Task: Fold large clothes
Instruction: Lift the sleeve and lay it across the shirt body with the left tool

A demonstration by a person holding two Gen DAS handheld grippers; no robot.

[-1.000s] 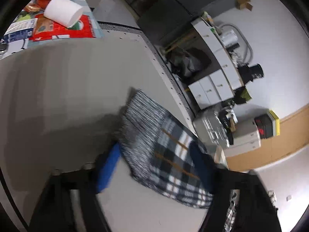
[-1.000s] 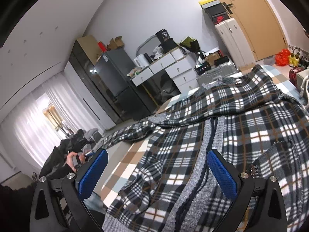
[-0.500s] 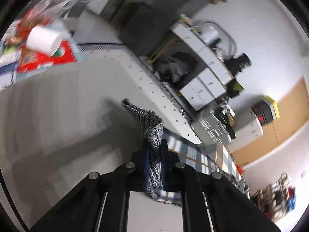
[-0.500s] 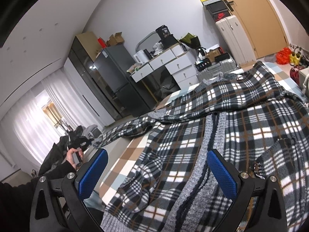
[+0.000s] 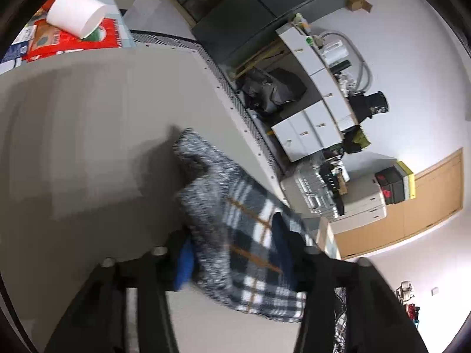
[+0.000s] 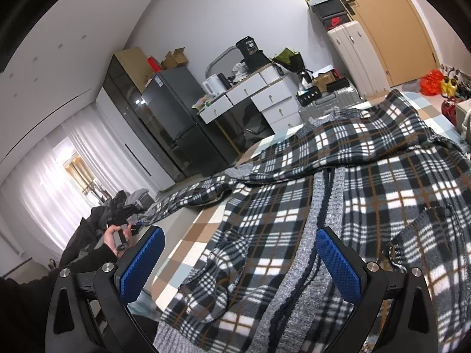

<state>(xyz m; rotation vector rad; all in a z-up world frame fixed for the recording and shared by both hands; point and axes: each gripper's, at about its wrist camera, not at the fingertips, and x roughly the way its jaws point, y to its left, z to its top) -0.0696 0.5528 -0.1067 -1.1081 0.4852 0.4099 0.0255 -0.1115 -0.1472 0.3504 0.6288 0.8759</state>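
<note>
While the left gripper (image 5: 235, 253) has just spread its jaws, the plaid jacket's sleeve cuff (image 5: 206, 182) lies loose between them on the grey surface; lay it flat before regripping. The right gripper (image 6: 238, 261) hovers spread over the jacket body (image 6: 338, 194) on the bed, unseen leftward.

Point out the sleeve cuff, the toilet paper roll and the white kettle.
sleeve cuff (image 5: 195, 161), left wrist view, on the grey ribbed knit at its end.
toilet paper roll (image 5: 75, 13), left wrist view, on its white side.
white kettle (image 6: 212, 84), right wrist view, on its body.
</note>
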